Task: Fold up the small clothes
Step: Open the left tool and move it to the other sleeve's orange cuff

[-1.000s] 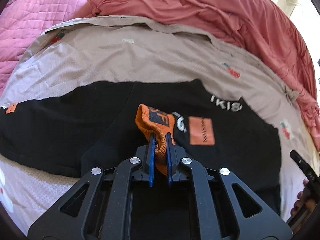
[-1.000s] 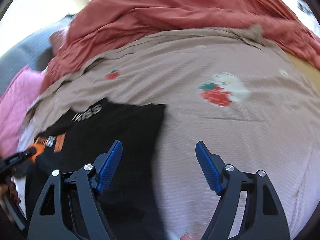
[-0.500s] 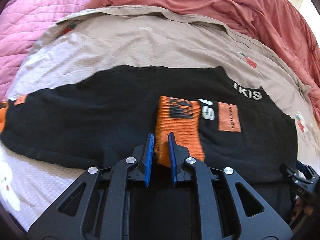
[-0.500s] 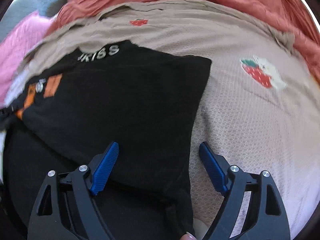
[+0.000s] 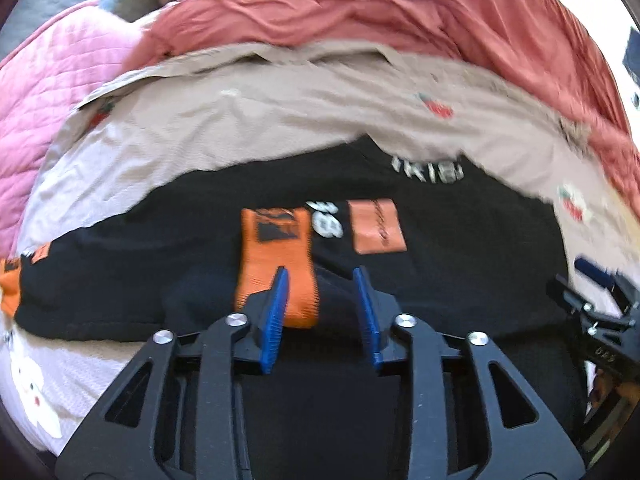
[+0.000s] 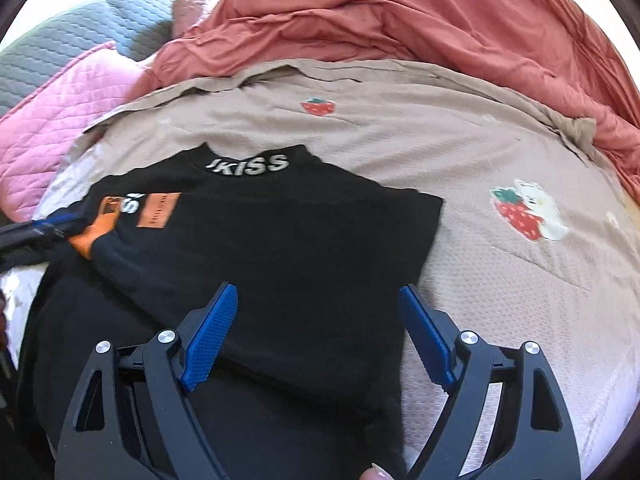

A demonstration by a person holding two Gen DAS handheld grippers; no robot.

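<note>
A small black long-sleeved shirt [image 5: 460, 260] [image 6: 300, 232] with white collar lettering lies flat on the bed. Its orange-cuffed sleeve [image 5: 276, 264] [image 6: 98, 232] is folded across the chest beside an orange patch [image 5: 376, 230]. My left gripper [image 5: 320, 276] hovers just over that cuff with its jaws opening. The cuff sits by the left finger and partly between the two, and neither pad presses on it. My right gripper [image 6: 318, 292] stands wide open above the shirt's right half, holding nothing. Each gripper shows at the edge of the other's view, the right gripper [image 5: 600, 280] and the left gripper [image 6: 48, 226].
The shirt rests on a beige sheet [image 6: 500, 300] printed with strawberries. A rumpled red duvet [image 6: 420, 20] is heaped along the far side. A pink quilt [image 5: 40, 100] and a grey quilt [image 6: 60, 40] lie at the far left. A person's fingertip [image 6: 374, 476] shows at the bottom edge.
The left gripper, which held the orange cuff pinched, laid it on the shirt's chest and parted its jaws. The right gripper swung left from the sheet to over the shirt.
</note>
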